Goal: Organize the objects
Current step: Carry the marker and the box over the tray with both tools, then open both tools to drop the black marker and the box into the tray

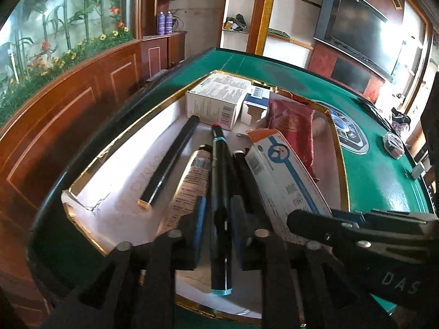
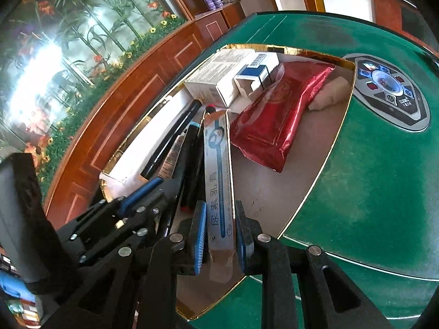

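A shallow gold-rimmed white box point(image 1: 90, 200) lies on the green table point(image 1: 378, 181). My left gripper point(image 1: 218, 216) straddles a dark pen with teal ends point(image 1: 219, 170); its blue pads stand a little off the pen on each side. My right gripper point(image 2: 219, 224) straddles a long white-and-blue ointment carton point(image 2: 218, 170), pads close to its sides with small gaps. The carton point(image 1: 285, 181) and the right gripper's arm point(image 1: 356, 235) also show in the left wrist view. The left gripper shows at the left point(image 2: 142, 197) of the right wrist view.
In the box lie a black tube with gold cap point(image 1: 170, 161), a beige tube point(image 1: 189, 189), a white carton point(image 1: 216, 101), a blue-white carton point(image 1: 255, 101), a red foil pack point(image 1: 293, 134) and a white cloth point(image 2: 329, 93). A control panel point(image 2: 389, 87) sits in the table.
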`<state>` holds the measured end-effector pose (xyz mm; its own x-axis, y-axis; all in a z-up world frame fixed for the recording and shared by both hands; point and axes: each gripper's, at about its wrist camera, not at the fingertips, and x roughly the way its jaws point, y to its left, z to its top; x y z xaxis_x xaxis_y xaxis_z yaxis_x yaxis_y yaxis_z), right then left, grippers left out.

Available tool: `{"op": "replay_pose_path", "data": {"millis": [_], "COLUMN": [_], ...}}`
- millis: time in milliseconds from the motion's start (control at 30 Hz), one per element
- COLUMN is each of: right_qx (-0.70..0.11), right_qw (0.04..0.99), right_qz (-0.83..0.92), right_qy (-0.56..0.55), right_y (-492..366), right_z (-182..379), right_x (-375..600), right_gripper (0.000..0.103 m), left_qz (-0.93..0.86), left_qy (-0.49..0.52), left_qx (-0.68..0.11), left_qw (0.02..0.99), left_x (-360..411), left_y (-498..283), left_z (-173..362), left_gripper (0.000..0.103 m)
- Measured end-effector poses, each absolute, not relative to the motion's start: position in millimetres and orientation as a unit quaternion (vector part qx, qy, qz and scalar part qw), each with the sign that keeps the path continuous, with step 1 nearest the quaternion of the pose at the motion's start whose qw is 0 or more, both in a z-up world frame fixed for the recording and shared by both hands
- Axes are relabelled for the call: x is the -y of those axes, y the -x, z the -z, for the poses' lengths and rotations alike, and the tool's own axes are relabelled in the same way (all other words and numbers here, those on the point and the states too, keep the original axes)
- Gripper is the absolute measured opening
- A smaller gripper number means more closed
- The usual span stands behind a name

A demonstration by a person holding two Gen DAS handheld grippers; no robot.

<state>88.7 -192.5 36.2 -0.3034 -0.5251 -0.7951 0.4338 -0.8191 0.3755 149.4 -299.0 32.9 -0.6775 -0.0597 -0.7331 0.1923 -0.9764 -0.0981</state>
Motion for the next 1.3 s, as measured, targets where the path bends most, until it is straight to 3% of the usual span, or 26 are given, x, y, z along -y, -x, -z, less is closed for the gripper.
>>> {"op": "replay_pose_path", "data": {"millis": [133,267,433,500,667,1000,1300], "right_qx": [0.046,0.048,0.062,0.064,0.065,0.078,0.117], "right_qw": [0.298,0.302,0.305,0.309,0.311,0.307,0.283], "right_qz": [0.808,0.808,0.809,0.812,0.827,0.846,0.856], "right_qy": [-0.507,-0.504,-0.498,-0.490,-0.464,-0.429,-0.417], "right_y": [-89,-88,-88,-90,-97,-106,-103], "right_z": [-36,-37,-40,-44,-57,-75,-77], "right_x": [191,188,182,180,172,143,96], "right_gripper": [0.024,0.025,0.036,0.045,0.058,0.068,0.072], "left_qz": [0.913,0.916,0.917,0.918,0.923,0.929,0.933], "left_qy": [-0.386,-0.376,-0.364,-0.359,-0.345,-0.334,-0.330], "left_qx": [-0.093,-0.077,-0.075,-0.075,-0.060,-0.034,0.009], "left_qw": [0.092,0.118,0.144,0.149,0.159,0.159,0.146], "left_x": [308,310,315,315,310,289,252], "left_y": [-153,-156,-160,-162,-167,-170,-167], "left_z": [-36,-42,-51,-55,-66,-79,-89], "left_gripper": [0.054,0.065,0.080,0.083,0.088,0.091,0.092]}}
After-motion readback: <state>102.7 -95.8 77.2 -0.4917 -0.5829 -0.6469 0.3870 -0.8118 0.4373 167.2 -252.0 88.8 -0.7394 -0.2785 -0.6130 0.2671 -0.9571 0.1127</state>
